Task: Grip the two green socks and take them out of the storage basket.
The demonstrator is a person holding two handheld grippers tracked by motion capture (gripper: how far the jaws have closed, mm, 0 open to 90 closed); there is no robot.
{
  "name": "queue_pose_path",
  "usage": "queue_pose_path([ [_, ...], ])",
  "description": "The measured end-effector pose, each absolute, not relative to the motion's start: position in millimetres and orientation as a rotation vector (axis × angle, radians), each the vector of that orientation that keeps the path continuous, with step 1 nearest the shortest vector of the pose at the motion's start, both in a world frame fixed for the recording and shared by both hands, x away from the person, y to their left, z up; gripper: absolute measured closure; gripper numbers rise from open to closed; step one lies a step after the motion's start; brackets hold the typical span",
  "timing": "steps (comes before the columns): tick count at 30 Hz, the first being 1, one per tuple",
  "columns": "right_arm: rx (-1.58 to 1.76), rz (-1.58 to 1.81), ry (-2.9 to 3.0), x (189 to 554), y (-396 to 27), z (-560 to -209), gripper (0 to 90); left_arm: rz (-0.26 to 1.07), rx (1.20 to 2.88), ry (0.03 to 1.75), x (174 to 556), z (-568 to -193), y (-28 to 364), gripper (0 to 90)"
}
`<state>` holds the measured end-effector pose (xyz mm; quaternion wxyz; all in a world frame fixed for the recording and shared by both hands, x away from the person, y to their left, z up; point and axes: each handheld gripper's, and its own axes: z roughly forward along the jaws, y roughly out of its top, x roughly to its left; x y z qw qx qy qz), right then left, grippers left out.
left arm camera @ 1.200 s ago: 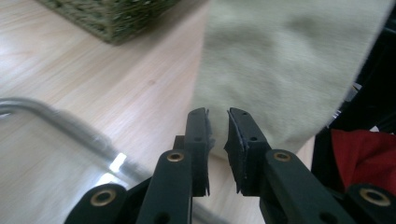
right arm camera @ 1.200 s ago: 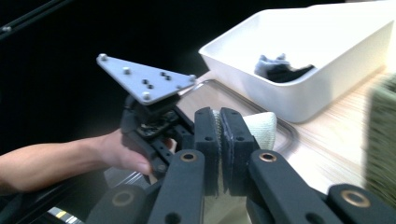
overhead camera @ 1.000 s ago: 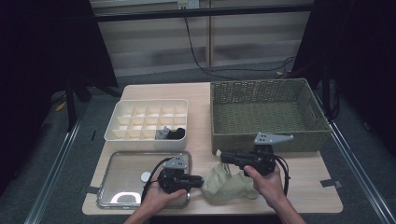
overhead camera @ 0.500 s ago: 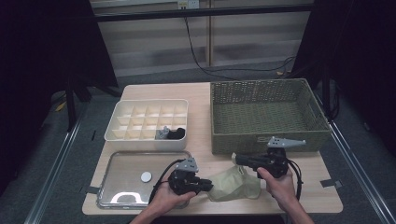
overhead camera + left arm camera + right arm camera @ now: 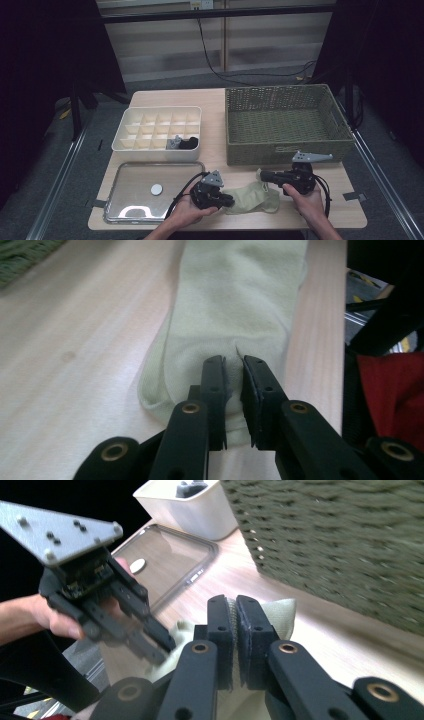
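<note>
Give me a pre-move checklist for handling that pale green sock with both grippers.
1. Right gripper shut on the sock: ok.
2. Left gripper pinching the sock's other end: ok, cloth sits between its jaws.
3. Sock flat on the table: not ok, it is bunched between the grippers.
4. Basket free to take it: ok.
5. Sock clear of the metal tray: ok.

Black claws [image 5: 233,362], brass screws, grey plates, black cables.

Room: surroundings lying dark around the lit table [image 5: 220,107].
Glare: tray [image 5: 131,212] reflecting overhead light beside the left gripper [image 5: 227,201].
Blur: basket [image 5: 350,540] smearing beyond the right gripper [image 5: 235,602].
Focus: jaw bases softening.
</note>
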<state>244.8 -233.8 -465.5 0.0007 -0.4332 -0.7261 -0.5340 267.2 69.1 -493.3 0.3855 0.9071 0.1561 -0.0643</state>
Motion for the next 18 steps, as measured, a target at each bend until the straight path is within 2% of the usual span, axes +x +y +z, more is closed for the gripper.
queue_pose_path([
  [11, -1.465, -1.6, -2.301, 229, -262, -480, 84.2, -0.148, 2.316, 0.421, 268, -493, 74, 80.1],
  [18, -1.509, -1.574, -2.317, 226, -269, -482, 77.9, -0.152, 2.306, 0.428, 270, -493, 76, 79.6],
])
